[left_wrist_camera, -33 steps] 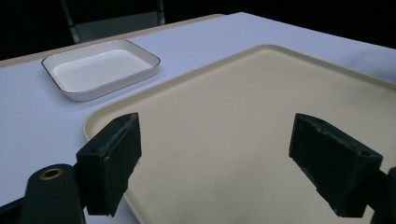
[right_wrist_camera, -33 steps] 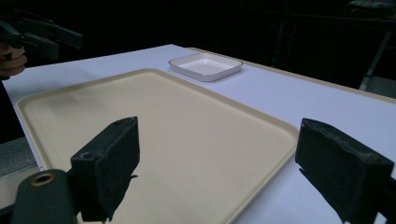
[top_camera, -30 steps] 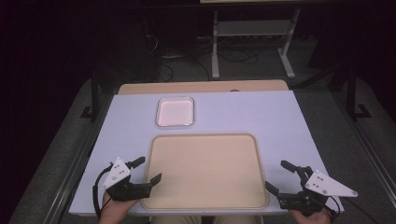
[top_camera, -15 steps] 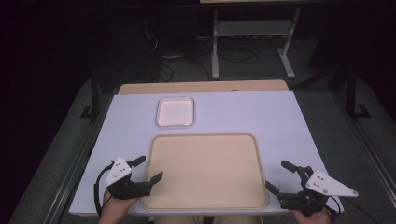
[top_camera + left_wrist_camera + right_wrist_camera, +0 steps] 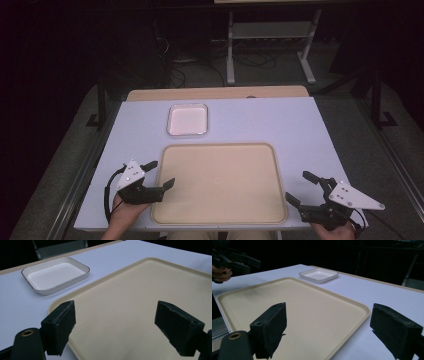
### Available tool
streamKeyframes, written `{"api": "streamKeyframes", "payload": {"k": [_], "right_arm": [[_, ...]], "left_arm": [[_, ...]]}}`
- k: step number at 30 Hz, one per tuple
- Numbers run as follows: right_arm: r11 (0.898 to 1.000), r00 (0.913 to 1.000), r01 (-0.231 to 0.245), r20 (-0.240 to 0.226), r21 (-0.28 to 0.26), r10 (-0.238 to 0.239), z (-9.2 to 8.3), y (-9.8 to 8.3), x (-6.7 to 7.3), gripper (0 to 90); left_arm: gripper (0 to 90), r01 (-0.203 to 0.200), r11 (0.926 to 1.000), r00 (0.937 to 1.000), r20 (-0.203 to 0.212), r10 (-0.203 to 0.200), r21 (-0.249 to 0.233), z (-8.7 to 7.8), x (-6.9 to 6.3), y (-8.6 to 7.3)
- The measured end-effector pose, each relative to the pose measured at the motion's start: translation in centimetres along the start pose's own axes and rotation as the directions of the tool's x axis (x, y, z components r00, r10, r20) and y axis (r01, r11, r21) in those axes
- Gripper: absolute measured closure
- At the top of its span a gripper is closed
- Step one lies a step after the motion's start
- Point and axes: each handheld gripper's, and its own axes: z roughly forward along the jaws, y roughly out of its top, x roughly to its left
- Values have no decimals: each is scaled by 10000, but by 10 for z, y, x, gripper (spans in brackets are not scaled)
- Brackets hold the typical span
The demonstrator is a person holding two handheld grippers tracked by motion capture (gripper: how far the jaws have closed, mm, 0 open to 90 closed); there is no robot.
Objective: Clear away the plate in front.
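Note:
A large beige tray [image 5: 220,182] lies empty at the table's near middle, also seen in the left gripper view [image 5: 140,305] and the right gripper view [image 5: 294,305]. Behind it sits a small white square dish [image 5: 187,120] [image 5: 55,275] [image 5: 319,274], empty too. My left gripper [image 5: 159,174] hovers at the tray's left rim, open, nothing between its jaws [image 5: 115,325]. At the tray's right front corner, my right gripper [image 5: 302,187] stands open and empty [image 5: 329,330].
The white table top [image 5: 280,120] ends in a wooden strip [image 5: 215,93] at the back. Beyond it are a dark floor, cables and a metal stand [image 5: 270,45]. The other hand with its gripper [image 5: 229,261] appears far left in the right gripper view.

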Motion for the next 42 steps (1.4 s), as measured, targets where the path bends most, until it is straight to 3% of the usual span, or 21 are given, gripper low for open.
{"api": "streamKeyframes", "payload": {"k": [11,17,34,42], "right_arm": [[10000,9999,-46,117,52,46,-1,0,0,130],[10000,9998,-39,186,45,38,-1,0,0,130],[9999,9994,-153,320,4,153,-3,-1,-1,130],[9999,9992,-143,368,52,141,-4,-1,1,130]], "left_arm": [[170,-203,9998,9998,55,203,45,14,15,16],[170,6,9999,9997,236,-10,155,19,24,25],[173,240,9993,9996,133,-243,287,41,49,49],[190,309,9974,9995,-85,-304,653,55,63,60]]}}
